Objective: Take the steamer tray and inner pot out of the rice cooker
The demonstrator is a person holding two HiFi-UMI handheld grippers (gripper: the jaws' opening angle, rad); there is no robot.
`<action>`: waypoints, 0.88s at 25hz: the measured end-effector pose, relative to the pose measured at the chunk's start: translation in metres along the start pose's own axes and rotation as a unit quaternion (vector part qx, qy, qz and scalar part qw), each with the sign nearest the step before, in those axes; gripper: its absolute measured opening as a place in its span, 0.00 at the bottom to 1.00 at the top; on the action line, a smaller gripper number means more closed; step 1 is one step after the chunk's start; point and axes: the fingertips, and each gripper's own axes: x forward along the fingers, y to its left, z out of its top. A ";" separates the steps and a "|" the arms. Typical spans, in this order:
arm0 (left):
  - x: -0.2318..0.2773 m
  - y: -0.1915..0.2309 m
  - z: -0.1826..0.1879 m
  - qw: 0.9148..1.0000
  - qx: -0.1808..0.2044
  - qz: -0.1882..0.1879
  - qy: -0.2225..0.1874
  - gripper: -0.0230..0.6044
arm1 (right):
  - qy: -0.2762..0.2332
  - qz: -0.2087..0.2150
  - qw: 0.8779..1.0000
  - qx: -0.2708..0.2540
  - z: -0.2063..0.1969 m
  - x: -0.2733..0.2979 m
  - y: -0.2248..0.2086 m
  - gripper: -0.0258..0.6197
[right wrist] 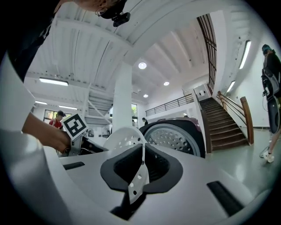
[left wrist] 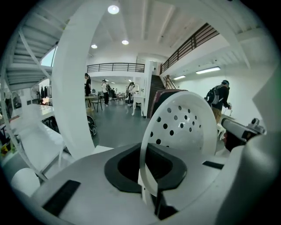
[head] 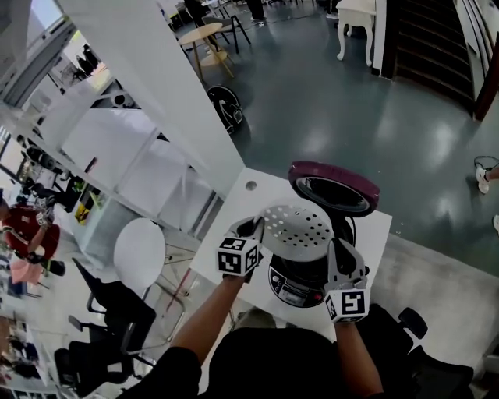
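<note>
**Grey claws, black top**

The left gripper [head: 256, 226] and right gripper [head: 337, 251] are pale grey. Just behind each claw sits a white cube [head: 238, 255] of black square markers. Farther back, forearms [head: 204, 313] meet short black sleeves [head: 168, 368].

i see a glossy grey-green floor [head: 374, 117], a dark staircase [head: 437, 39] at far right, a thick white column [left wrist: 81, 88], a white table [head: 234, 210] beneath me, round ceiling lights [left wrist: 113, 9] overhead
</note>
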 end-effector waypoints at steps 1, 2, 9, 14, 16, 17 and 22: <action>-0.005 0.009 -0.002 1.000 -0.003 0.010 -0.001 0.06 | 0.000 0.010 1.000 0.003 -0.001 0.003 0.006 0.06; -0.011 0.018 -0.004 1.000 -0.007 0.020 -0.001 0.06 | 0.001 0.020 1.000 0.005 -0.002 0.006 0.014 0.05; -0.032 0.085 -0.033 0.994 -0.083 0.067 0.004 0.06 | 0.026 0.066 0.997 0.010 -0.020 0.025 0.054 0.04; -0.036 0.127 -0.057 0.986 -0.141 0.088 0.002 0.06 | 0.020 0.102 0.995 0.005 -0.024 0.034 0.086 0.04; -0.036 0.146 -0.066 0.983 -0.157 0.095 0.004 0.06 | 0.022 0.115 0.993 -0.004 -0.026 0.042 0.100 0.04; -0.035 0.155 -0.071 0.982 -0.159 0.099 0.008 0.06 | 0.026 0.119 0.993 -0.007 -0.028 0.046 0.107 0.04; -0.021 0.196 -0.092 0.983 -0.145 0.103 0.040 0.06 | 0.040 0.125 0.991 -0.019 -0.040 0.075 0.135 0.04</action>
